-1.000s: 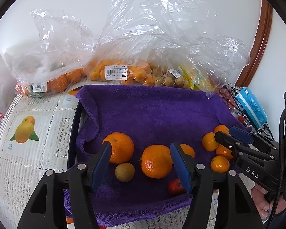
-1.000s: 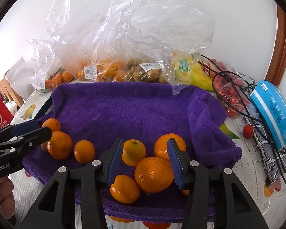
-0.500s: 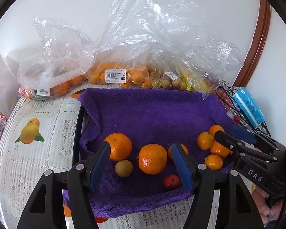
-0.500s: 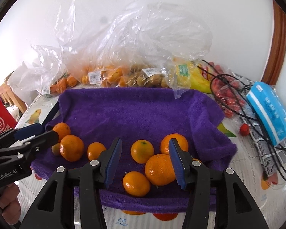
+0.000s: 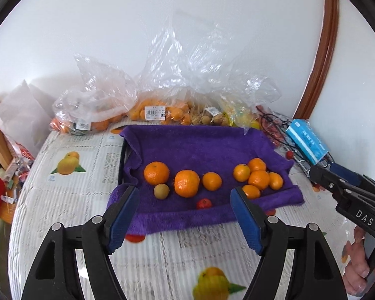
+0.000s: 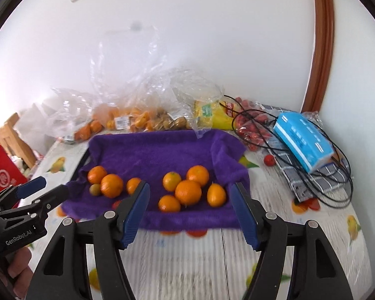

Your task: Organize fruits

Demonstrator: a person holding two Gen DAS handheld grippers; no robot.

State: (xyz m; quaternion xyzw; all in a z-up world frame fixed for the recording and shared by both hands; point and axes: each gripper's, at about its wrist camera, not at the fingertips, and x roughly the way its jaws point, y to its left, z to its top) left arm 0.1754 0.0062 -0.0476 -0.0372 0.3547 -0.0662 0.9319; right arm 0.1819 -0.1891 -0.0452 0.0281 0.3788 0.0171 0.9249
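A purple towel [image 5: 202, 147] [image 6: 157, 155] lies over a tray and carries the fruit. On its left part sit three oranges [image 5: 186, 183], a small brown fruit [image 5: 161, 191] and a small red fruit [image 5: 204, 203]. A cluster of several oranges [image 6: 188, 192] [image 5: 258, 180] lies on its right part. My left gripper [image 5: 185, 207] hangs above the towel's near edge, jaws opening, nothing between them. My right gripper [image 6: 190, 201] is also back from the towel, jaws opening and empty. Each gripper shows at the edge of the other's view, held by a hand.
Clear plastic bags of fruit [image 5: 157, 110] [image 6: 137, 120] line the wall behind the towel. A blue packet [image 6: 303, 141], black cables [image 6: 312, 175] and a bag of red fruit [image 6: 250, 125] lie to the right. The fruit-print tablecloth [image 5: 70, 187] shows around the towel.
Both grippers have pulled back and up from the fruit on the towel, and both pairs of jaws have spread wider. The fruit lies as before.
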